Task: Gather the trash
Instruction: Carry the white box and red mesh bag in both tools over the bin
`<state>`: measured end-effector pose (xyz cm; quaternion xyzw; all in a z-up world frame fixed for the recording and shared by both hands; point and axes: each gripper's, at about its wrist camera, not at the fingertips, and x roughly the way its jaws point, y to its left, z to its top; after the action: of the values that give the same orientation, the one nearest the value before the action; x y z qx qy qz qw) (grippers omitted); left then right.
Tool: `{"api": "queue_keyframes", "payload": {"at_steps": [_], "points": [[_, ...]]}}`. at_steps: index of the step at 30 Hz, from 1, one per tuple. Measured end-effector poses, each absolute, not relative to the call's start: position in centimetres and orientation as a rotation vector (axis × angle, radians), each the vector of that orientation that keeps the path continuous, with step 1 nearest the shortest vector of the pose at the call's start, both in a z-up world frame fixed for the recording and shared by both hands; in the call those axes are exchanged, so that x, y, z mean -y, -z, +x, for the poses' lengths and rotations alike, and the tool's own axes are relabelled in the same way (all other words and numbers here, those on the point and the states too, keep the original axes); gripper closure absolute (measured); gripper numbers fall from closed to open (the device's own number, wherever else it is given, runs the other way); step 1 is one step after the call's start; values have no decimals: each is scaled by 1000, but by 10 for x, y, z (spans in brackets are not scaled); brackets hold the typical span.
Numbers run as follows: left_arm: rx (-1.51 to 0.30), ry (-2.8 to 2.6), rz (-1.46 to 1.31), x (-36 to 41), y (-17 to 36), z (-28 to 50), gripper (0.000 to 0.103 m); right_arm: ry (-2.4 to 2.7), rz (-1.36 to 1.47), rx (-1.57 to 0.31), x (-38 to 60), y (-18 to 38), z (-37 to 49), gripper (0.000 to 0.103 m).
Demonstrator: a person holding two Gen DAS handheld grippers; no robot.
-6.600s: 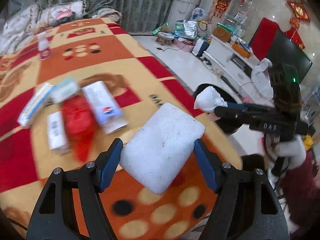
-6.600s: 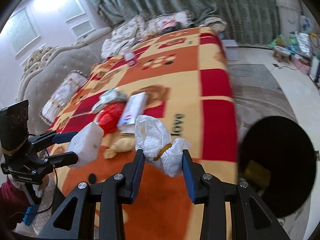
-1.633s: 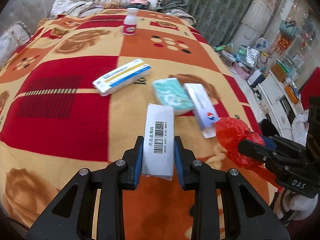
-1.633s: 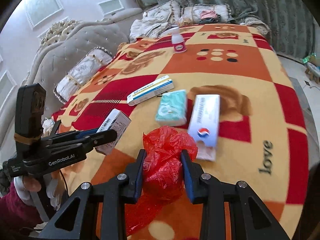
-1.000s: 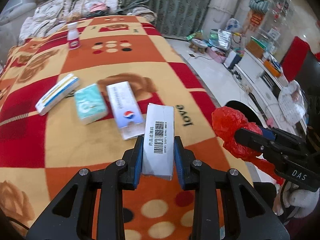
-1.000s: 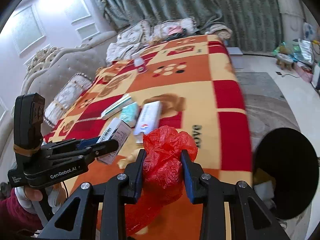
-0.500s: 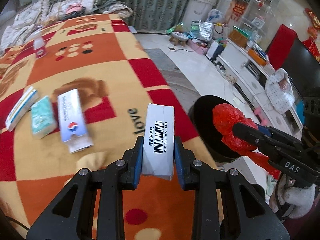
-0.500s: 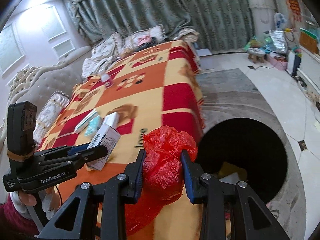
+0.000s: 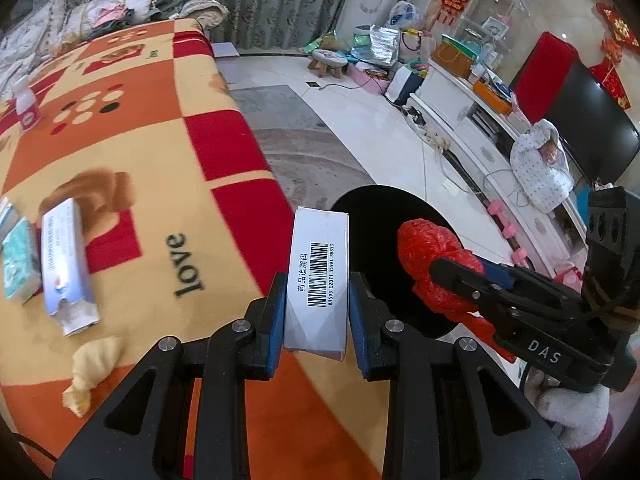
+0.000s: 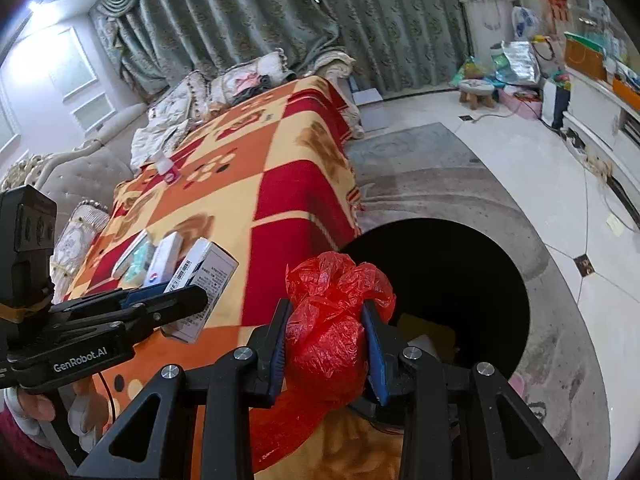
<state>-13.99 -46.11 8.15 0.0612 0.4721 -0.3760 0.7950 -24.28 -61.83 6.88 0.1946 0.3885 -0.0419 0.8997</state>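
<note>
Looking along the left gripper [image 9: 316, 308], its blue pads clamp a white barcoded box [image 9: 318, 276] above the blanket's [image 9: 160, 184] edge beside the black bin [image 9: 384, 216], while the right wrist view shows the right gripper [image 10: 326, 350] squeezing a crumpled red plastic bag [image 10: 332, 320] at the bin's [image 10: 460, 272] near rim.

A home, living rm: sofa [image 10: 72, 176] w/ blanket [image 9: 132, 132], curtains [image 10: 248, 20], TV [image 9: 592, 128], small stool [image 9: 327, 62].
</note>
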Motion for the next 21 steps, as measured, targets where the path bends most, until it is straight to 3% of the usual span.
{"api": "queue_keyframes", "payload": {"at_steps": [21], "points": [[-1073,856,89,506,-62,-128,76,153,435,-834,659,-50,-239,70]]}}
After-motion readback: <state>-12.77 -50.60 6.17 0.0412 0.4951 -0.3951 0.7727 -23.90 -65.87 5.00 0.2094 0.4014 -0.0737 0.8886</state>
